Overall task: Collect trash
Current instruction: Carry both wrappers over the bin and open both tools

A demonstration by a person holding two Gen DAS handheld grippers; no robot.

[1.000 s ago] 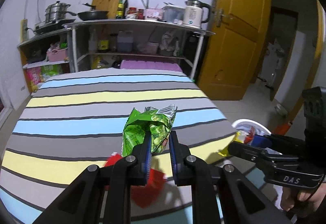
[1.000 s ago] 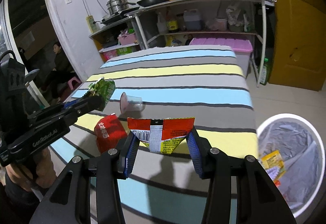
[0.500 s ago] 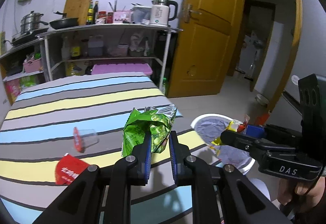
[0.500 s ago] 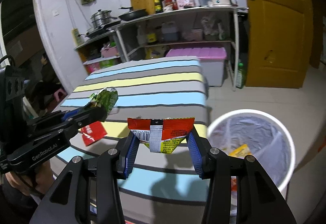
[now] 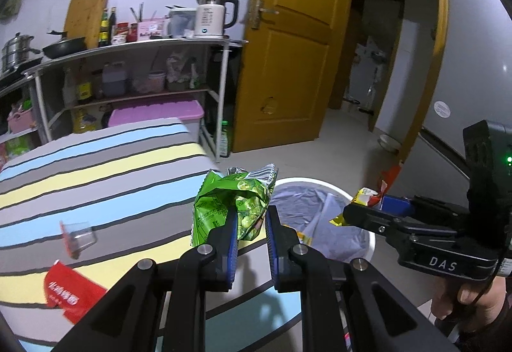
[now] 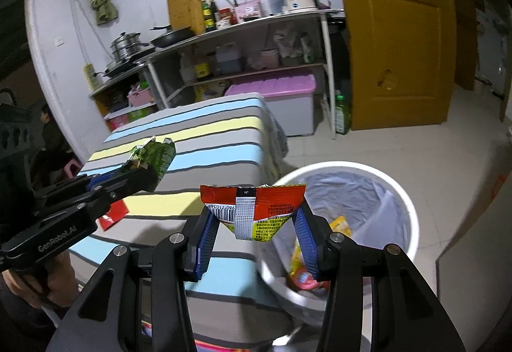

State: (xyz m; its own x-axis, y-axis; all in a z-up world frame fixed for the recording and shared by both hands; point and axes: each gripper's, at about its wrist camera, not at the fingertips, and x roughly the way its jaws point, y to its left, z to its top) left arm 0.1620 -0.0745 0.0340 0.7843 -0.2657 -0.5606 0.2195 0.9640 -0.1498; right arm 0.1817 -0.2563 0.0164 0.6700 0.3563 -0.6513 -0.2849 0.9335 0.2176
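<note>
While the left claw (image 5: pixel 250 224) stayed clamped on a green snack bag (image 5: pixel 233 201) and the right claw (image 6: pixel 256 233) on a red wrapper (image 6: pixel 252 201), the striped desk (image 5: pixel 96 173) lay at nine o'clock, the white bin (image 6: pixel 396 192) at three.

- Left gripper (image 5: pixel 251 232): matte black linkage arms fanning up from the bottom of the frame, blue ribbed pads, silver round screws at the joints
- Same unit at left of the right wrist view, white "GenRobot.AI" lettering along its side
- Right gripper (image 6: pixel 256 233): matching black arms, blue ribbed pads, silver screws
- At right of the left wrist view it shows white "DAS" lettering, a green light, a thin black cable by the hand (image 5: pixel 470 301)
</note>
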